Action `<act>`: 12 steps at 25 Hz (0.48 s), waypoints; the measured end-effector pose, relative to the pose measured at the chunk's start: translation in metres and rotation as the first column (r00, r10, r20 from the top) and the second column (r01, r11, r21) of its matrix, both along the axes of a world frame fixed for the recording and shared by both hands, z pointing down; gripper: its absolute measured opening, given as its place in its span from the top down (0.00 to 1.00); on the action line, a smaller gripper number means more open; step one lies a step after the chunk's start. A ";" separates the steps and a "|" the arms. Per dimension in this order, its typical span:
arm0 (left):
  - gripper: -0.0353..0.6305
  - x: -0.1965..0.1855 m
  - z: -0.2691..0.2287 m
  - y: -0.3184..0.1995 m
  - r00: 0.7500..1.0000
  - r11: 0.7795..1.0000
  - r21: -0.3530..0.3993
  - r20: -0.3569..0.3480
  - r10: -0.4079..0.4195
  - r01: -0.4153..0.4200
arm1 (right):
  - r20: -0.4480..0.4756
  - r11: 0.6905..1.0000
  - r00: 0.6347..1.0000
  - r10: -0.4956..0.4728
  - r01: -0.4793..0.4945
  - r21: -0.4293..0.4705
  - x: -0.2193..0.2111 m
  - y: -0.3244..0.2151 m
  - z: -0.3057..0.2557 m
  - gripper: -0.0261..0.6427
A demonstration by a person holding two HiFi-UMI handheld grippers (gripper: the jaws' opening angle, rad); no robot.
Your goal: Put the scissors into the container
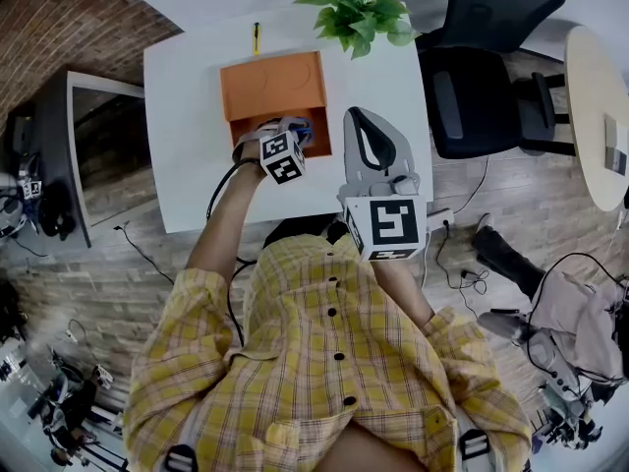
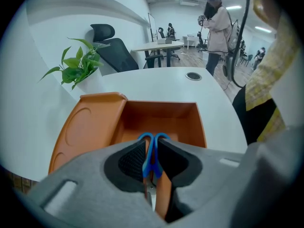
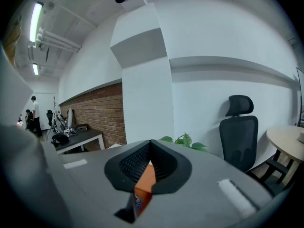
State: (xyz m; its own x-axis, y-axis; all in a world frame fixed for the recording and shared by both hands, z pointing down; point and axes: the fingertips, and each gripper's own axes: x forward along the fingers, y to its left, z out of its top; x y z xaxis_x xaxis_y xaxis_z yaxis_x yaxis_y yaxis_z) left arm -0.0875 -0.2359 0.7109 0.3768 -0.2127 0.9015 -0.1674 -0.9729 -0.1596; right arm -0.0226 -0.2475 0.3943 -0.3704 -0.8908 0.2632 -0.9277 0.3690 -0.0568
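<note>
The blue-handled scissors [image 2: 152, 152] are clamped between the pads of my left gripper [image 2: 151, 163], handle loops pointing forward and the blades running back between the jaws. This gripper [image 1: 292, 131] hangs over the near part of the orange container [image 1: 278, 124], whose open box [image 2: 161, 115] lies just ahead and below, with its lid [image 2: 88, 127] folded out to the left. My right gripper [image 1: 356, 114] is raised to the right of the container with its jaw tips together and nothing between them. In the right gripper view [image 3: 150, 146] only a sliver of the orange container [image 3: 145, 184] shows.
The white table [image 1: 187, 146] also carries a potted plant [image 1: 356, 10] at its far right corner and a small yellow item [image 1: 256, 37] beyond the container. A black office chair [image 1: 491, 67] stands to the right, and a dark desk [image 1: 98, 146] to the left.
</note>
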 end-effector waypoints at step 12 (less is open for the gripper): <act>0.89 0.001 -0.027 0.002 0.998 0.996 0.065 -0.042 -0.051 0.054 | 0.005 1.000 1.000 -0.020 0.020 0.019 0.002 0.009 -0.009 0.95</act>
